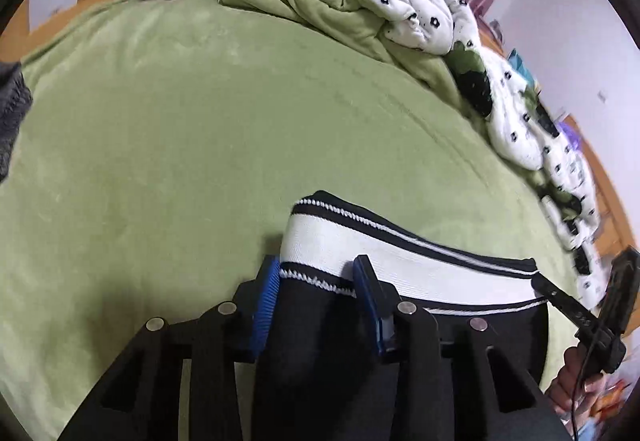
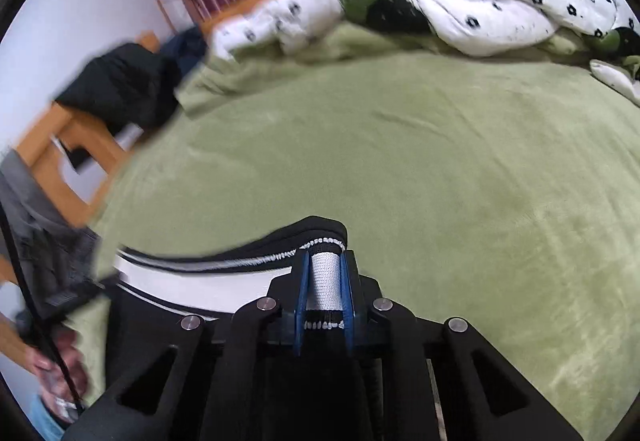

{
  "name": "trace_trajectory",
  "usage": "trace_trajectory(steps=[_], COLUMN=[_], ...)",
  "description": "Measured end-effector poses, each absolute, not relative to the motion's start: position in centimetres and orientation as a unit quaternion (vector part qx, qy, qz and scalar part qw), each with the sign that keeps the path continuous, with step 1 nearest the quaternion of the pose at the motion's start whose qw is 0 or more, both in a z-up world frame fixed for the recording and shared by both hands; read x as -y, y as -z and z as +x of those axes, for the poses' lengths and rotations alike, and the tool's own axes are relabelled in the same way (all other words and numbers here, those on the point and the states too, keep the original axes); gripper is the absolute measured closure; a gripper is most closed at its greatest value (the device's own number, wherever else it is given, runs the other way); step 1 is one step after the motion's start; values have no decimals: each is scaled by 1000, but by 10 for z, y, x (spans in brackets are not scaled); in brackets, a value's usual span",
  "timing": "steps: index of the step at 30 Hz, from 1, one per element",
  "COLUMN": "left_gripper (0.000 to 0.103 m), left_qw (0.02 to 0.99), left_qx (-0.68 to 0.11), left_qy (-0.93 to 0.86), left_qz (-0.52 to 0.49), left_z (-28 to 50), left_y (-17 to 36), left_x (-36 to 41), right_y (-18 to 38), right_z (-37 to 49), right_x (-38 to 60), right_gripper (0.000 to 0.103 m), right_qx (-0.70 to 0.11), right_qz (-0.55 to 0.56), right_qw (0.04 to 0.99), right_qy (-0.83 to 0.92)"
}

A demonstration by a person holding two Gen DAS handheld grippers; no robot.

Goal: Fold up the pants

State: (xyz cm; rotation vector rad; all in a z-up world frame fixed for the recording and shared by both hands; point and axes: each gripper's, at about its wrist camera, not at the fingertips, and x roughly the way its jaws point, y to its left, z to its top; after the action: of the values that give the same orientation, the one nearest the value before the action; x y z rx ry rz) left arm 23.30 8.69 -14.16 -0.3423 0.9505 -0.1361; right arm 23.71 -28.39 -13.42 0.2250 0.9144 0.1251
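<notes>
Left wrist view: pants (image 1: pixel 400 273) lying on green blanket (image 1: pixel 180 121), white waistband at near edge. Left gripper (image 1: pixel 316 281) astride waistband end, blue fingers (image 1: pixel 267 297) partly apart with black fabric bunched between; probably touching, though contact hard to judge. Right gripper (image 1: pixel 540 283) at waistband's far end. Right wrist view: right gripper (image 2: pixel 325 281) pinched nearly closed on waistband fold, white ribbed band squeezed upright between blue pads (image 2: pixel 301 297). Crumpled patterned duvet (image 2: pixel 460 1) beyond pants, along blanket's far edge.
</notes>
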Motion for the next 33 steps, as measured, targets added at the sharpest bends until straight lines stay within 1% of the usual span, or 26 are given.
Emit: trace_trajectory(steps=[2, 4, 5, 9, 10, 11, 12, 14, 16, 17, 19, 21, 22, 23, 28, 31, 32, 33], left_gripper=[63, 61, 62, 63, 62, 61, 61, 55, 54, 54, 52, 50, 44, 41, 36, 35, 34, 34], left_qw=[866, 870, 874, 904, 910, 913, 915, 913, 896, 892, 900, 896, 894, 892, 892, 892, 892, 893], left_qx=[-473, -469, -464, -407, -394, -385, -381, -393, -437, -447, -434, -440, -442, -444, -447, -446, -446, -445], left_qy=[58, 46, 42, 49, 48, 48, 53, 58, 43, 40, 31, 35, 43, 49, 50, 50, 50, 50], left_qz=[-151, -144, -137, -119, -120, -122, -120, -97, -65, -54, -33, -41, -55, -62, -50, -50, -50, -50], left_z=[238, 238, 237, 222, 220, 219, 220, 224, 235, 236, 233, 233, 234, 234, 232, 232, 231, 231], left_y=[151, 150, 146, 121, 117, 113, 111, 116, 138, 145, 145, 142, 142, 144, 146, 148, 148, 147], left_x=[-84, -84, -82, -75, -73, -71, -65, -54, -41, -37, -31, -32, -35, -36, -33, -32, -32, -32], right_y=[144, 140, 137, 120, 113, 108, 106, 110, 133, 143, 144, 144, 144, 143, 144, 145, 145, 145], right_z=[241, 241, 239, 224, 220, 216, 216, 217, 226, 230, 231, 231, 230, 231, 231, 230, 229, 229], right_x=[274, 269, 269, 272, 272, 270, 266, 254, 239, 235, 231, 232, 232, 232, 232, 234, 233, 234], right_gripper=[87, 87, 86, 80, 80, 77, 77, 77, 77, 77, 77, 77, 77, 77, 76, 73, 70, 64], right_qx=[-442, -442, -440, -406, -389, -373, -364, -364, -393, -405, -393, -396, -393, -393, -391, -391, -391, -392], right_qz=[73, 55, 55, 77, 89, 94, 91, 70, 33, 16, 4, 6, 4, 2, 11, 18, 18, 18], right_qw=[893, 894, 896, 909, 915, 920, 924, 925, 916, 912, 918, 917, 918, 918, 919, 918, 918, 917], right_qy=[-47, -42, -41, -50, -62, -73, -76, -81, -73, -61, -53, -50, -50, -49, -53, -61, -65, -71])
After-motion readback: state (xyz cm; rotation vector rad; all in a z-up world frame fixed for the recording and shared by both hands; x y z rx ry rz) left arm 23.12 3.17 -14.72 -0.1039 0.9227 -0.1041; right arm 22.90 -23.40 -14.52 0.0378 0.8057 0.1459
